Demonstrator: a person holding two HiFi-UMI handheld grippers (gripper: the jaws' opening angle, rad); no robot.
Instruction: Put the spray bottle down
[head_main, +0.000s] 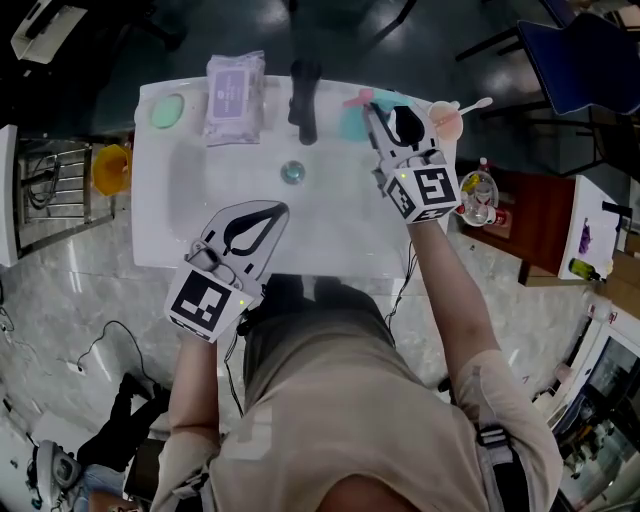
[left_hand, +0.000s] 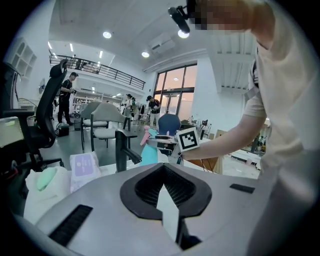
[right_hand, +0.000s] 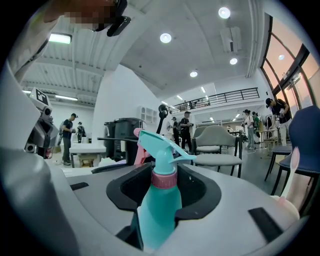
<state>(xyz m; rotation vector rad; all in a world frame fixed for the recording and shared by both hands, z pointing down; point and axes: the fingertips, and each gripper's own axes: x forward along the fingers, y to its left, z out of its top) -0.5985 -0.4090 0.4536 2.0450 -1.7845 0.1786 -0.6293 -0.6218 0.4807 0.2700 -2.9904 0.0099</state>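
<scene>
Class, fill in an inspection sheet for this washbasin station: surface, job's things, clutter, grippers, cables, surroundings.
Surface: white washbasin, black tap at back, drain in bowl.
Job's things: teal spray bottle upright in right gripper, near back right rim.
Clutter: wipes pack, green soap, pink cup along back ledge.
Grippers: right gripper shut on spray bottle; left gripper shut, empty, over front edge.
Cables: black cable on floor, left.
Surroundings: tiled floor, blue chair, people in hall.

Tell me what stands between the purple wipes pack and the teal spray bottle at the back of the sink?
The black faucet stands between the wipes pack and the spray bottle. The head view shows this best.
</scene>
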